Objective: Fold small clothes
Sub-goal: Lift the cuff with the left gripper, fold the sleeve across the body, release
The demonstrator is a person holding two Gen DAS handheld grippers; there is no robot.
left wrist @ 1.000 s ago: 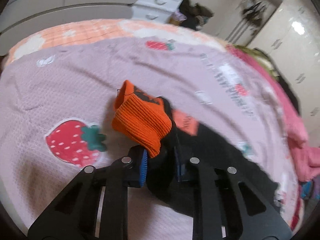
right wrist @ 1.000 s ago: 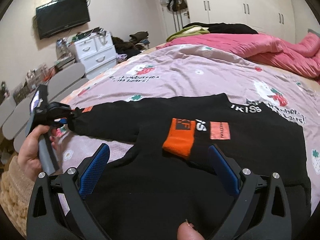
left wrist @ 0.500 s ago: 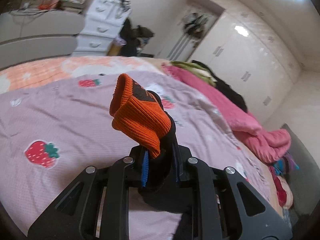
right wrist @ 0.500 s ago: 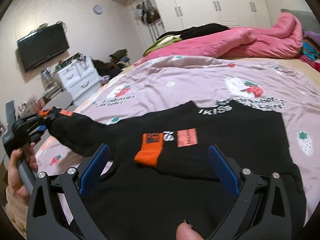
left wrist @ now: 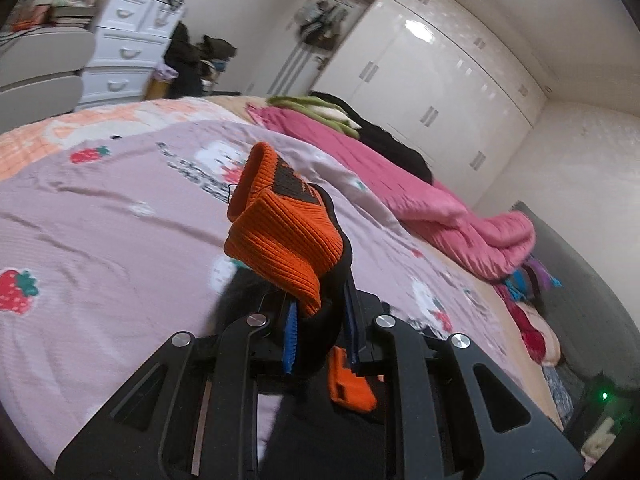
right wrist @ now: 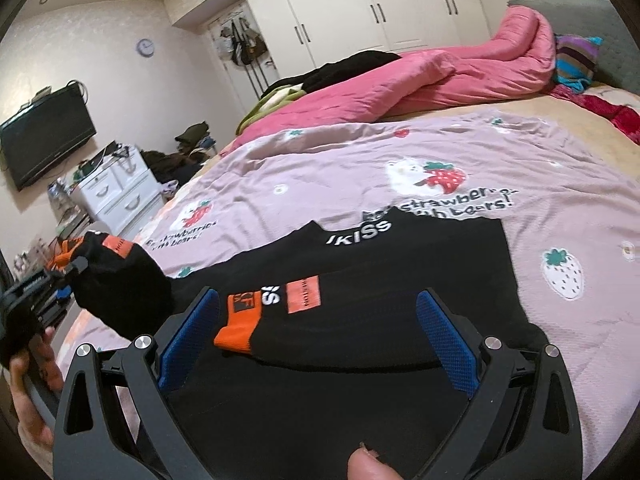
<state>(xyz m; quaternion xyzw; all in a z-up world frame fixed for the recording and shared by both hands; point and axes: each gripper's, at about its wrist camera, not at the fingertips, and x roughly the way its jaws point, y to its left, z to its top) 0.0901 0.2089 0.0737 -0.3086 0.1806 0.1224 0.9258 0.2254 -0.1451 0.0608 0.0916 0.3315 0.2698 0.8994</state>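
Note:
A black sweater with orange cuffs and patches lies flat on the pink strawberry bedspread. One sleeve is folded across its chest, its orange cuff pointing left. My left gripper is shut on the other sleeve near its orange cuff and holds it lifted above the bed. In the right wrist view the left gripper holds that raised sleeve at the left. My right gripper is open and empty, hovering over the sweater's lower body.
A pink quilt is heaped along the far side of the bed, with dark clothes on it. A white drawer chest and a wall TV stand at the left. White wardrobes line the back wall.
My left gripper has lifted the sleeve off the bed and swung it toward the sweater's body. The right gripper has stayed open and drawn slightly back over the sweater.

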